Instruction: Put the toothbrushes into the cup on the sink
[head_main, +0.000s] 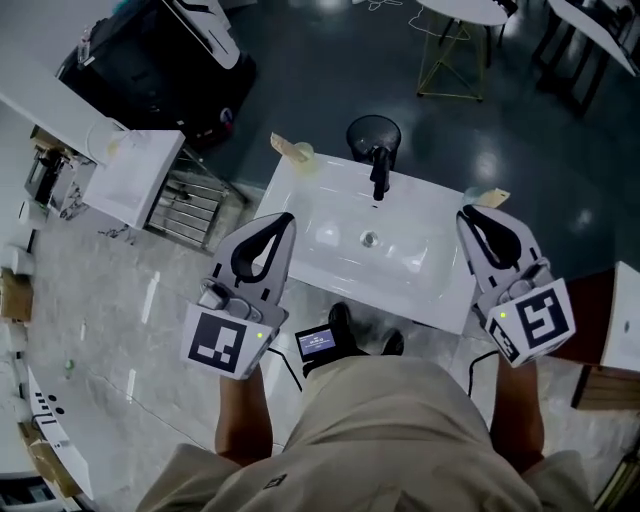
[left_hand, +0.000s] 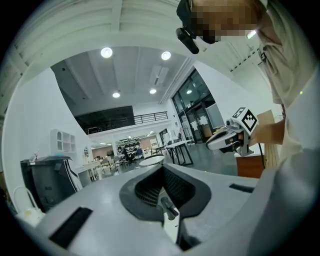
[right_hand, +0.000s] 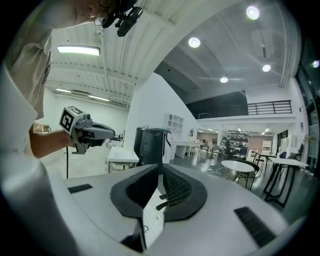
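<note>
Tan toothbrush (head_main: 284, 146) at upper-left corner of white sink (head_main: 330, 215), just beside a likely small cup (head_main: 304, 153); second toothbrush (head_main: 493, 197) at right corner. Probably light, stiff, slim, slippery when wet; best pinched mid-handle, across the pads. Left gripper (head_main: 289, 217) clenched on nothing, lower left; right gripper (head_main: 466, 213) closed, empty, lower right, both apart from the brushes.

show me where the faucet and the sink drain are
faucet (head_main: 380, 172), head view, on its black spout
drain (head_main: 370, 239), head view, on its metal centre
</note>
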